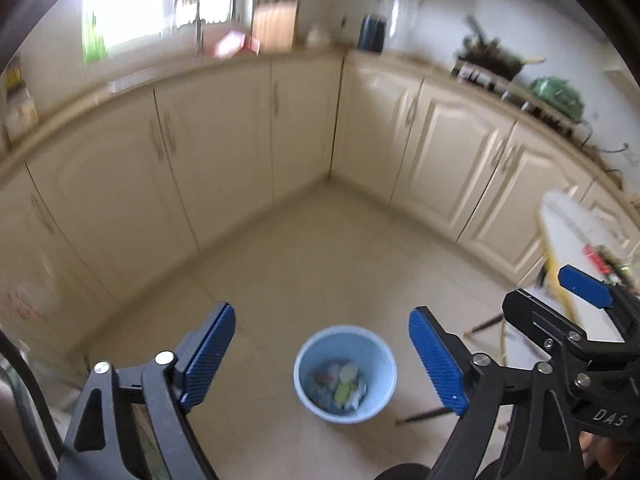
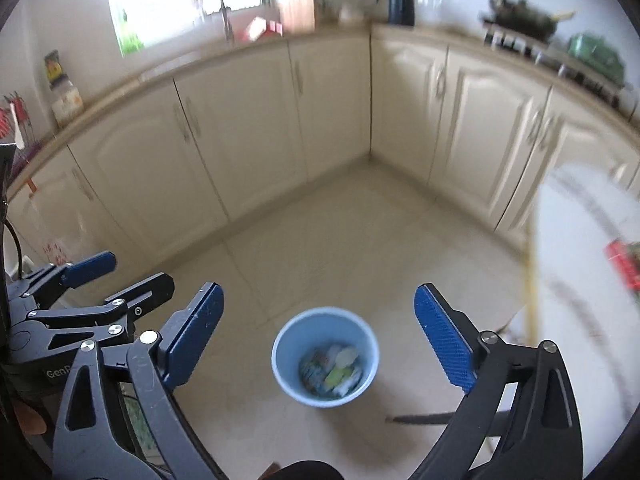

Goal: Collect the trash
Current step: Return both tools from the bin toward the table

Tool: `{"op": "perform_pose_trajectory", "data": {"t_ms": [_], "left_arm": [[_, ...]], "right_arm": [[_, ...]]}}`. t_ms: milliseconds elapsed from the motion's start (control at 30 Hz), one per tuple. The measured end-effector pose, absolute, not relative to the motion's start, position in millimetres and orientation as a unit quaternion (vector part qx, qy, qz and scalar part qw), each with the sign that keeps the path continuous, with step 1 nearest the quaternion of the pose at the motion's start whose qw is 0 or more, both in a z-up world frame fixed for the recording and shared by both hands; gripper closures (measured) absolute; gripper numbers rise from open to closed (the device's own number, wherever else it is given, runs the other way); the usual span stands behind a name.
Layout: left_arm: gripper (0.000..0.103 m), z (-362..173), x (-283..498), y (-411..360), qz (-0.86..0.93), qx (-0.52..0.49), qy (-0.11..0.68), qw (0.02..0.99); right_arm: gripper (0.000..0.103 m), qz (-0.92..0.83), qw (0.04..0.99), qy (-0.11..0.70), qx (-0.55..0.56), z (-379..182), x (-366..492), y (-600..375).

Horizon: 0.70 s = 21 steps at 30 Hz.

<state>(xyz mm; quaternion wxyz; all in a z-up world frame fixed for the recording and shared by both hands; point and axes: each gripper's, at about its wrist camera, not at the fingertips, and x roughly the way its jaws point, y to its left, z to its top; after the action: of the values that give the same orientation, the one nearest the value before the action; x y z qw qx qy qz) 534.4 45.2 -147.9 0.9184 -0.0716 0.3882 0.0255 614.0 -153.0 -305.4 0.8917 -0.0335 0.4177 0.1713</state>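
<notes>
A light blue bin (image 1: 346,374) stands on the tiled kitchen floor and holds several pieces of crumpled trash (image 1: 340,386). It also shows in the right wrist view (image 2: 325,356) with the trash (image 2: 332,372) inside. My left gripper (image 1: 322,360) is open and empty, high above the bin. My right gripper (image 2: 318,340) is open and empty, also high above the bin. The right gripper shows at the right edge of the left wrist view (image 1: 560,300), and the left gripper at the left edge of the right wrist view (image 2: 120,276).
Cream cabinets (image 1: 240,140) run along two walls and meet in a corner. The countertop (image 2: 420,32) carries kitchen items. A white table (image 2: 580,280) with a red item (image 2: 626,262) stands at the right. Dark table legs (image 2: 424,418) reach the floor near the bin.
</notes>
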Motion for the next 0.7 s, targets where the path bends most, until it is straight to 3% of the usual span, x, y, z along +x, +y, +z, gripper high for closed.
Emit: {"op": "perform_pose_trajectory", "data": {"t_ms": [100,233,467,700], "left_arm": [[0.013,-116,505,10,0.022,-0.059,0.343,0.937],[0.011,-76,457,-33,0.009,-0.055,0.283,0.957],[0.011,-75,344,-117,0.003,-0.037,0.175,0.984],[0.007,-97,270,-176,0.025,-0.008,0.075,0.997]], "right_arm": [[0.0,0.158,0.916,0.366,-0.035,-258,583,-166],[0.0,0.14,0.941,0.306,-0.042,-205,539,-182],[0.0,0.094,0.972,0.208,-0.045,-125,459,-212],[0.0,0.049,0.988,0.141,-0.046,-80,394,-236]]}}
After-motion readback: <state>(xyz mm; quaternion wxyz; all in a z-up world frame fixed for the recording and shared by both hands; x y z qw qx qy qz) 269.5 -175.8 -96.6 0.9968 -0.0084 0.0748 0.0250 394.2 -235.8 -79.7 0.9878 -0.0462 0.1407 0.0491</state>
